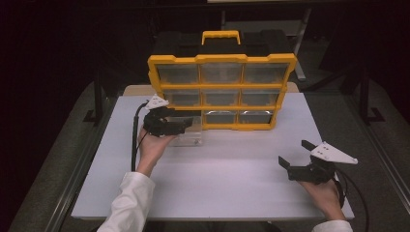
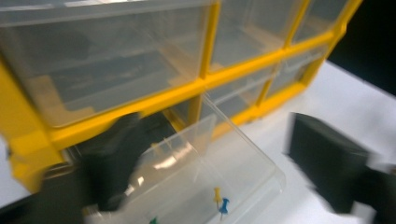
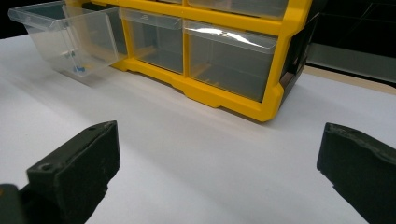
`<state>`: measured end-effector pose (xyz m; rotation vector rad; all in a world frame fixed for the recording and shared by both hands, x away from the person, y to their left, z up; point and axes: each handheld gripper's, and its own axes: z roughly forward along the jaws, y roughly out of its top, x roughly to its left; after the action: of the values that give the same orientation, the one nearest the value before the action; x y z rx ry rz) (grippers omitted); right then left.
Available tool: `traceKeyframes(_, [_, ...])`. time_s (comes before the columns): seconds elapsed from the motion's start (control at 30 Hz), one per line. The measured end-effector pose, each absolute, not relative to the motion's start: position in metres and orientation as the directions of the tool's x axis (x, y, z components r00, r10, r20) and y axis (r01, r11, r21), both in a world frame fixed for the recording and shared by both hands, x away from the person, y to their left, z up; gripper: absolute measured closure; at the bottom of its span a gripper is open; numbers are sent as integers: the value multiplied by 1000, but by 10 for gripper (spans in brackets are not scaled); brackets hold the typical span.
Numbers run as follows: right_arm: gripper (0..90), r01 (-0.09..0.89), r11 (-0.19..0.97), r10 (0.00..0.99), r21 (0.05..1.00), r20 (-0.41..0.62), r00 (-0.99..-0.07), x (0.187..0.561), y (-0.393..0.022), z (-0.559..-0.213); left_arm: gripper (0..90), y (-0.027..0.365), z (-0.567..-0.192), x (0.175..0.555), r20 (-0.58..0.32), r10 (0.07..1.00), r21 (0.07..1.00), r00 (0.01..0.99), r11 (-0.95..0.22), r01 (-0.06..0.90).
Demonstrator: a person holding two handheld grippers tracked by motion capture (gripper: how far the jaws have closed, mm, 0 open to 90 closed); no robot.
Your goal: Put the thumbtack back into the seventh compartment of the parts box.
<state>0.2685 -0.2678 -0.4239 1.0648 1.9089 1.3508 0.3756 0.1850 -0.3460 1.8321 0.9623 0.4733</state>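
Drawer [image 1: 188, 133] pulled out past organizer [image 1: 222, 92] edge, left tool [image 1: 186, 124] open beside it

Clear plastic drawer [image 1: 189, 134] — pulled out of the bottom-left slot of the yellow-framed organizer [image 1: 221, 87], resting on the white table [image 1: 217, 179] in front of it. Open top, thin see-through walls, upright. Back end still at the slot's mouth, front end toward the person. Inside, on the floor of the drawer, a few pushpins [image 2: 219, 201] — one blue, one yellow, a green one at the edge of the left gripper view. Organizer standing upright, three rows of three clear drawers, the rest pushed in, yellow handle on top.
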Motion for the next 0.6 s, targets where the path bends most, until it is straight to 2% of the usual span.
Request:
traceKeyframes(0.03, [0, 282, 175, 851, 943, -1, -525, 268, -268, -424, 0, 186, -346, 373, -74, 790, 898, 609, -213, 385])
traceKeyframes(0.13, [0, 283, 175, 852, 943, 0, -523, 268, -268, -424, 0, 192, -348, 365, -26, 782, 926, 623, -216, 310])
traceKeyframes(0.2, [0, 284, 175, 852, 943, 0, -524, 268, -268, -424, 0, 195, -349, 361, -15, 779, 930, 627, -219, 295])
traceKeyframes(0.37, [0, 283, 180, 851, 942, -4, -526, 268, -267, -424, 0, 205, -352, 355, -63, 776, 943, 627, -159, 292])
traceKeyframes(0.6, [0, 283, 180, 851, 942, -5, -525, 268, -268, -425, 0, 217, -362, 342, -43, 784, 957, 620, -145, 251])
